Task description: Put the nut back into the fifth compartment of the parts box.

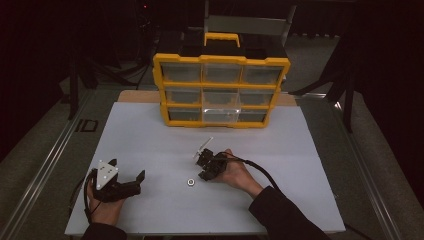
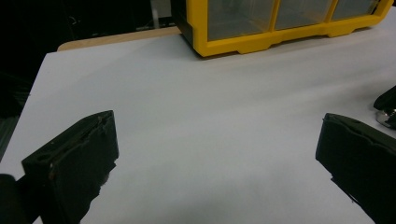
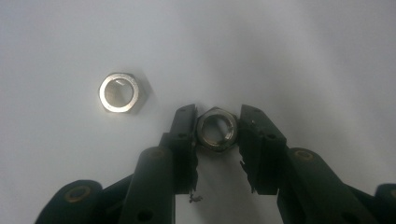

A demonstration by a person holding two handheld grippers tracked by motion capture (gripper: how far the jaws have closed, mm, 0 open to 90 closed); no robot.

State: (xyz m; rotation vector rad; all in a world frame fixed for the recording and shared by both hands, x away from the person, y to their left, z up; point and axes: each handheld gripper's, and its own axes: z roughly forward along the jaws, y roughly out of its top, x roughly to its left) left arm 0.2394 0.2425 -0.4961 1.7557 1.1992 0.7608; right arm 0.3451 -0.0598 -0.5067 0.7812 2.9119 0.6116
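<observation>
Sitting between the right tool's (image 3: 217,128) two black jaws, a small silver hexagonal metal nut (image 3: 216,129) lies flat on the white bench (image 3: 303,56), clenched at both flanks. A second, identical nut (image 3: 119,92) rests loose nearby, apart. The left tool (image 1: 126,172) hovers released, well apart; a yellow-framed drawer cabinet (image 1: 221,90) stands beyond.

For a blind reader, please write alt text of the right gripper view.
The right tongs clamp a metal hex nut between their black tips, seen from above a white table. A second hex nut lies free to its upper left.
</observation>
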